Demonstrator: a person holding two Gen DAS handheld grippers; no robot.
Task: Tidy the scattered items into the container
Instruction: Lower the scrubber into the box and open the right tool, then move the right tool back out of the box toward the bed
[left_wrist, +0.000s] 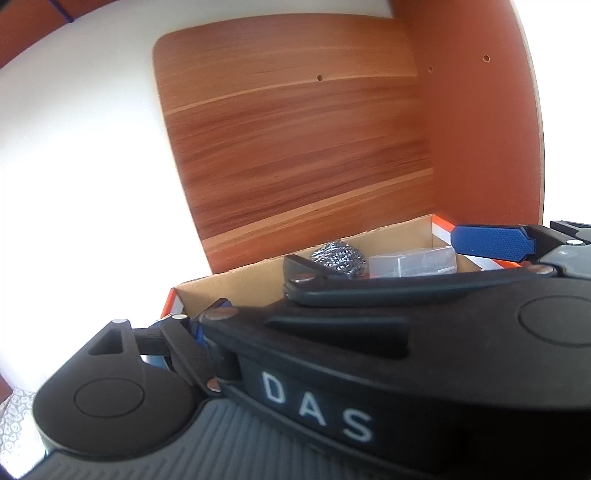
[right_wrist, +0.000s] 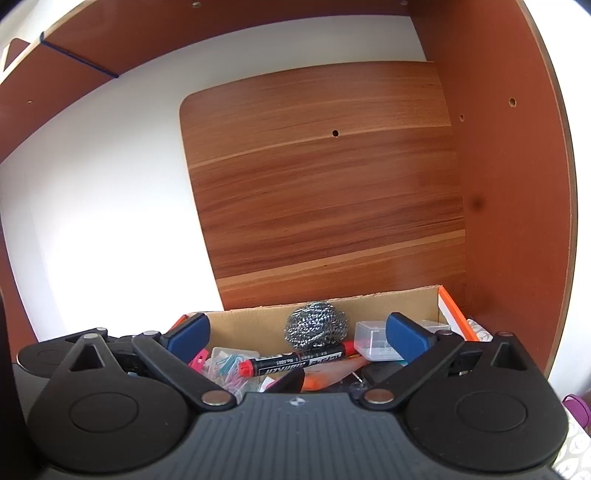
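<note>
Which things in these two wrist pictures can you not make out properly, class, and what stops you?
- Box floor, right wrist view: the gripper body covers its near part.
- Left gripper's left pad, left wrist view: hidden behind the right gripper's body.
- Marker label, right wrist view: too small to read.
- Clear case contents, both views: blurred.

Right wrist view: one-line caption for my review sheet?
Open right gripper above a box holding a scourer, marker and clips.

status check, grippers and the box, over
Right gripper open, empty, over cardboard box. Left gripper open, empty, mostly hidden behind the other tool. Box holds steel scourer, black marker, paper clips, clear case. Nothing in the way.
</note>
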